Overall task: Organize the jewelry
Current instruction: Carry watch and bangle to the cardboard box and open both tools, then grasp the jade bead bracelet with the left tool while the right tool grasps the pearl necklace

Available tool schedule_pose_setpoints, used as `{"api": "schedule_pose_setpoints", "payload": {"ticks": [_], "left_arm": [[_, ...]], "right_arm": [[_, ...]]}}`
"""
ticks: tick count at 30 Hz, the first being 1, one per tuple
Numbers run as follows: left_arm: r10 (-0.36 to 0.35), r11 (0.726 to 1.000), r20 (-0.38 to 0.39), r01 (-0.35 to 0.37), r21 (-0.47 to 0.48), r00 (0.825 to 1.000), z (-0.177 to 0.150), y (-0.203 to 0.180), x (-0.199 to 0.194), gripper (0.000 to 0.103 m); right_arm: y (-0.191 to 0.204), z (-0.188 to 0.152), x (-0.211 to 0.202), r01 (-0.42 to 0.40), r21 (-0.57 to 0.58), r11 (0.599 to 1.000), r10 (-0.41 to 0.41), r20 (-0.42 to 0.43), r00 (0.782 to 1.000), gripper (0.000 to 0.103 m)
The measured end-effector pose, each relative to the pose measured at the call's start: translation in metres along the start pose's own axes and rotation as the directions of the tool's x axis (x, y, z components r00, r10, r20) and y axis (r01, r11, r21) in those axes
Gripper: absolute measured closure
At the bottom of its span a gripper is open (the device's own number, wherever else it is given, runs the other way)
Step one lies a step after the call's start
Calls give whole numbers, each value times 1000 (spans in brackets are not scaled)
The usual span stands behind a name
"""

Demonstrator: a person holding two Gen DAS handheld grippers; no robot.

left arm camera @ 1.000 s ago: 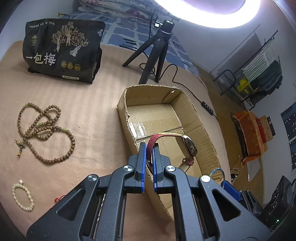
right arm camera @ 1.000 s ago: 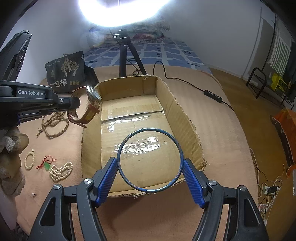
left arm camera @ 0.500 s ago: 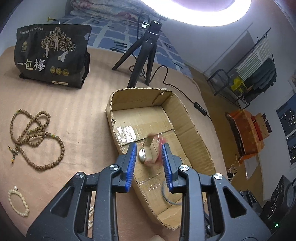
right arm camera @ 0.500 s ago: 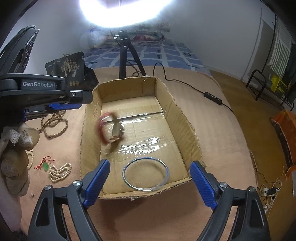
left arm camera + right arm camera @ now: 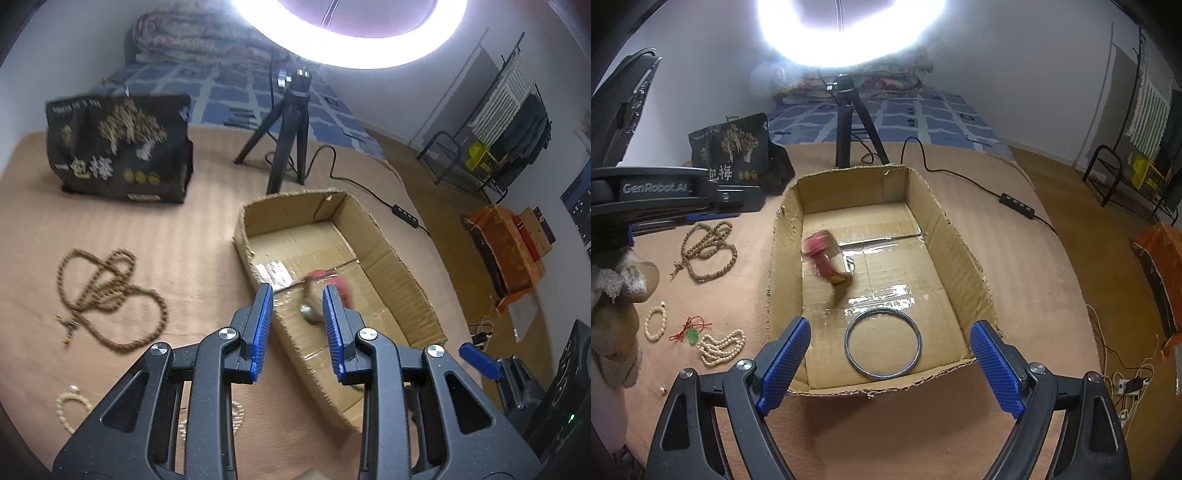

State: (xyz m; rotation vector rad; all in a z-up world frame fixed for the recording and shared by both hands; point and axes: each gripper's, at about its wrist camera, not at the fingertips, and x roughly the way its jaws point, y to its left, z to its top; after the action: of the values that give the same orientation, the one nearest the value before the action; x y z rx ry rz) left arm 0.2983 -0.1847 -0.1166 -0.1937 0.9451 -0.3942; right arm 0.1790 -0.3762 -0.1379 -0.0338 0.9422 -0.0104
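Since one second ago both releases done: red-strapped wristwatch (image 5: 827, 258) and dark metal bangle (image 5: 882, 343) lie in open cardboard box (image 5: 971, 266), lower centre; left gripper (image 5: 298, 325) and right gripper (image 5: 886, 365) gape empty, freed for the beads.

Blown-out ring light (image 5: 849, 29) overhead, motion blur, fisheye warping

the right gripper (image 5: 888, 363) is seen with its blue fingers (image 5: 783, 363) spread wide and nothing held between them, at the near edge of a cardboard box (image 5: 964, 258). a metal ring (image 5: 882, 342) is laid flat on the box floor near the front wall. a red-strapped watch (image 5: 827, 258), blurred, is seen inside toward the left wall. on the tan cloth (image 5: 923, 424) left of the box, a brown bead necklace (image 5: 707, 251), a pale bracelet (image 5: 656, 320), a green pendant (image 5: 692, 335) and a white bead strand (image 5: 721, 347) are spread. the left gripper (image 5: 665, 199) is seen at the left edge.
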Motion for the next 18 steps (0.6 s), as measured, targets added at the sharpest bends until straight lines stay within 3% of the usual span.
{"api": "schedule_pose_setpoints", "payload": {"ticks": [5, 8, 15, 18], "left_arm": [[37, 998, 38, -38, 40, 999, 1, 3, -25, 75], [65, 996, 75, -69, 60, 995, 2, 7, -44, 62], [122, 987, 121, -133, 88, 985, 3, 25, -81, 60], [143, 983, 138, -157, 99, 980, -1, 38, -95, 47]], "right_arm": [[5, 2, -12, -3, -3, 1000, 3, 24, 1000, 13], [9, 3, -20, -3, -12, 1000, 4, 37, 999, 13], [22, 6, -37, -17, -27, 999, 19, 71, 997, 13], [32, 7, -43, -34, -42, 999, 37, 83, 996, 13]]}}
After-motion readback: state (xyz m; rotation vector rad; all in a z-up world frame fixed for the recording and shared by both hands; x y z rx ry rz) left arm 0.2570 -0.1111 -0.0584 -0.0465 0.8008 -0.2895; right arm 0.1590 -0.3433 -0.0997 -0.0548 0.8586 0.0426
